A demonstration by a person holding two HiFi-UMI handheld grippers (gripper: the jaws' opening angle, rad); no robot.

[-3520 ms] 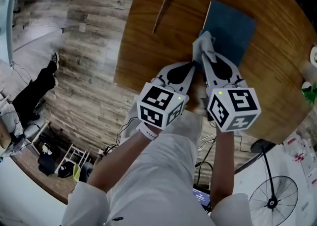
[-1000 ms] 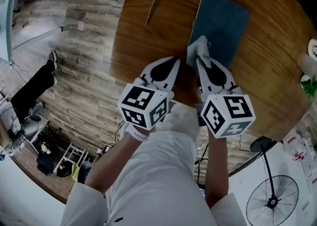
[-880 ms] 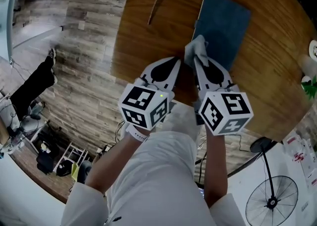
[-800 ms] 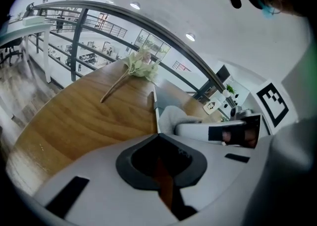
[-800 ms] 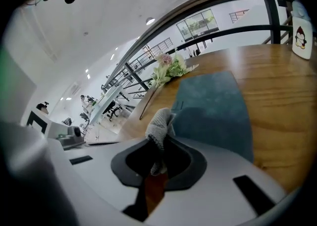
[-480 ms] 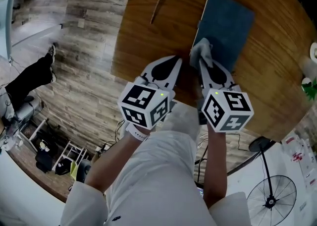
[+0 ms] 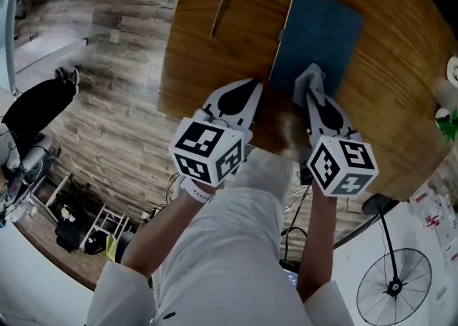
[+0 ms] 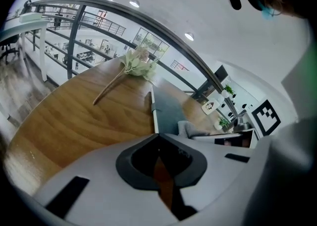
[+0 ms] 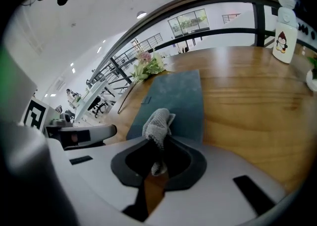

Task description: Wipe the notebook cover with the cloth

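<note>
Our right gripper (image 7: 313, 86) pinches the grey cloth (image 9: 157, 121) on the blue notebook (image 7: 319, 31), upper right of centre; our left gripper (image 7: 240, 89) is closed and empty.

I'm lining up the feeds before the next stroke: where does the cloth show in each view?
Head view: cloth at the right gripper's tip, on the notebook's near end.
Left gripper view: cloth right of centre, beside the notebook.
Right gripper view: cloth at centre, pinched in the right gripper.
Shared landmark: the blue notebook.
</note>
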